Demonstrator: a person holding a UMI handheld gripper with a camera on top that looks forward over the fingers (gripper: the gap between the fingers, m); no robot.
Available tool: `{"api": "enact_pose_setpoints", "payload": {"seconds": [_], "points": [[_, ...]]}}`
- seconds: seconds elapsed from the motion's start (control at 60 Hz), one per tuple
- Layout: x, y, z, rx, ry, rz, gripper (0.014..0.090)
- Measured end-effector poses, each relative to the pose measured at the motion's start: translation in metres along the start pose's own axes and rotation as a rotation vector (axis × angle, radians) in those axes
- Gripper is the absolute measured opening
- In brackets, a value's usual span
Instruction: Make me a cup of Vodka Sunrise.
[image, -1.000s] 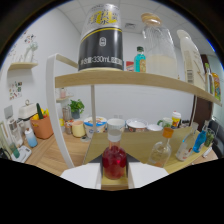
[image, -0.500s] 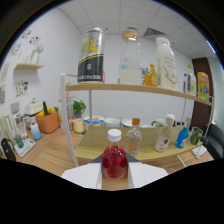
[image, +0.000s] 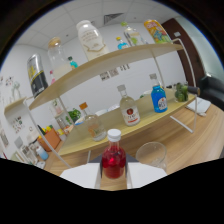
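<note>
My gripper (image: 113, 178) is shut on a small bottle of red liquid (image: 113, 161) with a white cap, which stands upright between the two white fingers (image: 82, 176). An empty clear glass (image: 151, 154) stands on the wooden table just ahead of the right finger, close beside the bottle. Beyond them, on the lower shelf (image: 107, 135), stand a clear bottle with a red label (image: 129, 111), a blue bottle (image: 159, 98) and a clear bottle with an orange cap (image: 93, 125).
The upper shelf (image: 100, 61) carries a white bottle (image: 91, 37), a clear jar (image: 59, 57), a black can (image: 36, 75) and a colourful can (image: 156, 30). An orange pot (image: 50, 141) sits far left. A dark object (image: 210, 87) juts in beside a white cloth (image: 202, 106).
The view has pulled back from the shelf, swung along it and tilted. The glass has come into view beside the right finger. The red bottle stays held between the fingers.
</note>
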Motion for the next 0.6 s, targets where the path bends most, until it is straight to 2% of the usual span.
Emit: {"api": "enact_pose_setpoints", "payload": {"seconds": [0.267, 0.6], "points": [[-0.031, -0.036, -0.004, 0.015, -0.278, 0.841, 0.0341], [-0.02, -0.051, -0.009, 0.027, -0.453, 1.579, 0.0337]]}}
